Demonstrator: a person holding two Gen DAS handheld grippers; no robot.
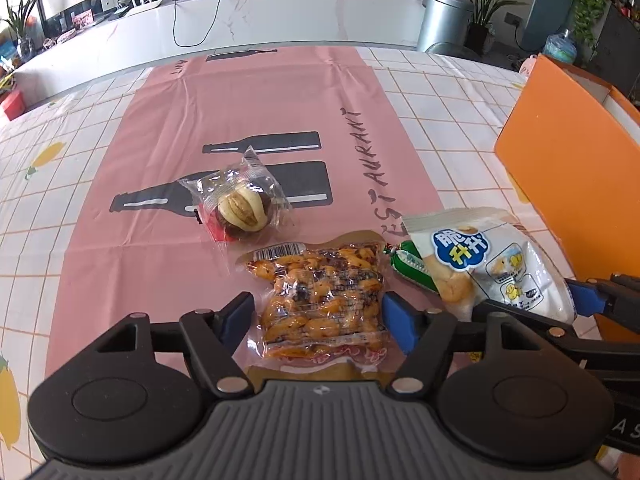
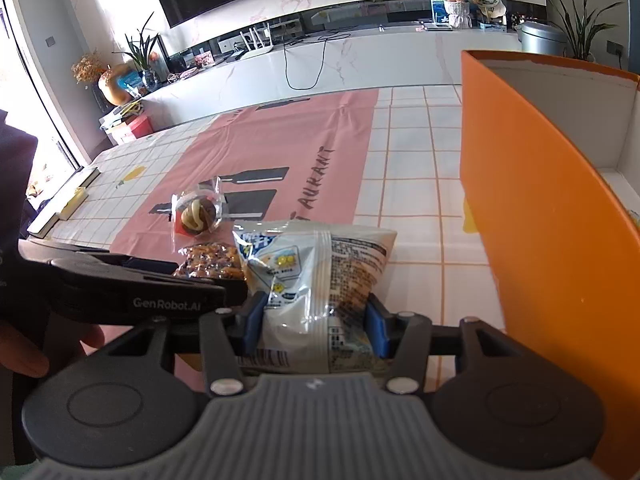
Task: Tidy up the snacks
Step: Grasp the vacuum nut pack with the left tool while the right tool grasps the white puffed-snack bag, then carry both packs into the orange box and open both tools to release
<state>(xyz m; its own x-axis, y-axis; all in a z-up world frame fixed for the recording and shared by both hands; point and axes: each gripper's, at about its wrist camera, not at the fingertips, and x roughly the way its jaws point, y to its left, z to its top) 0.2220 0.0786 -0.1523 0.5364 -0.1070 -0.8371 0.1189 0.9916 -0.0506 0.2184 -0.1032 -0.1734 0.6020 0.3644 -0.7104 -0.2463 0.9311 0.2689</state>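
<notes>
A clear packet of orange spiced nuts (image 1: 320,300) lies flat on the pink mat (image 1: 256,96). My left gripper (image 1: 320,318) straddles it, open, its blue pads close beside the packet's two edges. In the right wrist view my right gripper (image 2: 316,326) is shut on a white snack bag (image 2: 316,264), pinching its lower end. The same bag (image 1: 492,260) shows at the right of the left wrist view, partly over a green packet (image 1: 412,266). A round brown and cream snack in clear wrap (image 1: 240,208) lies further out on the mat.
A tall orange box (image 2: 520,200), open on top, stands on the checked tablecloth (image 2: 412,168) right of the bag. A finger of the left gripper (image 2: 160,292) and a person's hand (image 2: 24,352) fill the left of the right wrist view. A white counter (image 1: 280,28) runs behind the table.
</notes>
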